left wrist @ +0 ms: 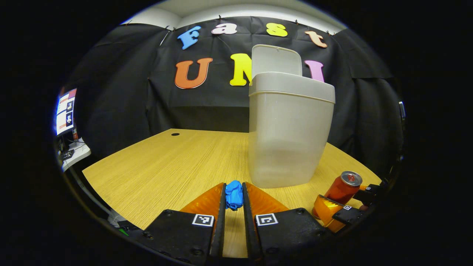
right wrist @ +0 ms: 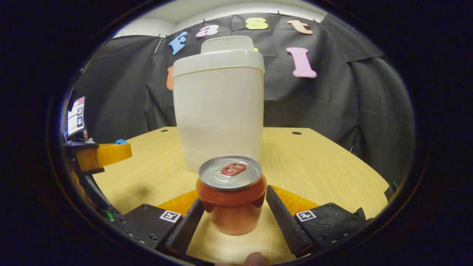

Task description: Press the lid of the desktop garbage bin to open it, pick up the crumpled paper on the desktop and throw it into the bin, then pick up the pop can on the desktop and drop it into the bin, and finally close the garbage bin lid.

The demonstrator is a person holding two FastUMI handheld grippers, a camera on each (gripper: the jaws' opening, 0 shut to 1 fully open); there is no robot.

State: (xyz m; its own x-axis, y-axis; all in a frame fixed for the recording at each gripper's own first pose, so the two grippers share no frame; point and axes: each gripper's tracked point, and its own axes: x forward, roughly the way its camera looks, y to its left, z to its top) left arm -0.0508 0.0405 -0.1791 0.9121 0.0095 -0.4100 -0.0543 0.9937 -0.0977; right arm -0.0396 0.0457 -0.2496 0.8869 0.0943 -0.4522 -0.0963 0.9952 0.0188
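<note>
The pale bin (left wrist: 290, 129) stands on the wooden table (left wrist: 159, 166) with its lid (left wrist: 277, 59) tipped up and open. My left gripper (left wrist: 234, 184) is shut on the blue crumpled paper (left wrist: 234, 195), just in front of the bin's left corner. In the right gripper view the red pop can (right wrist: 231, 199) stands upright before the bin (right wrist: 220, 111), and my right gripper (right wrist: 233, 195) presses it from both sides. The can (left wrist: 343, 188) and right gripper (left wrist: 332, 207) also appear at the lower right of the left gripper view. The left gripper (right wrist: 111, 151) with the paper (right wrist: 120, 141) is at the far left.
A lit monitor (left wrist: 65, 111) and a side shelf stand off the table's left. The table has a small round hole near each back corner (left wrist: 175, 134) (right wrist: 296, 133). Black cloth walls close the back and right. A person's fingertip (right wrist: 253, 259) shows at the bottom edge.
</note>
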